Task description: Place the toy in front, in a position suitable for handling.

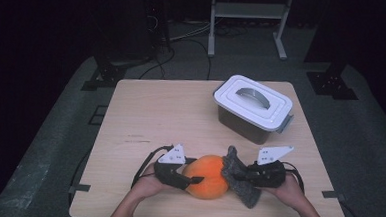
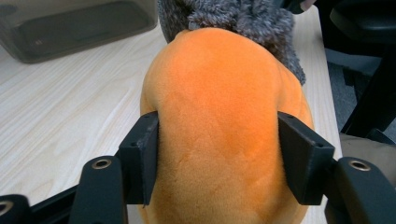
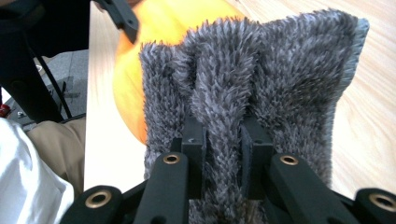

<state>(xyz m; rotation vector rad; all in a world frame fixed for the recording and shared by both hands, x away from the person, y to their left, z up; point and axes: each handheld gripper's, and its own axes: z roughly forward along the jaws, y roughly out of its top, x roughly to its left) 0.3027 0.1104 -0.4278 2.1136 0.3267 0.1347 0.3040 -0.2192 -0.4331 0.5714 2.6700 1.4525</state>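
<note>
Between the black fingers sits a plain orange plush; beyond them, a shaggy grey cloth, a pale wood-grain table, and a white-lidded grey box.

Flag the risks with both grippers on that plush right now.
1. The right gripper pinches just a narrow fold of the grey fuzzy part; a pull could slip it free.
2. The left gripper squeezes the soft orange plush at its wide middle; it may squirm out.
3. The plush lies near the table front edge and could drop off.
</note>
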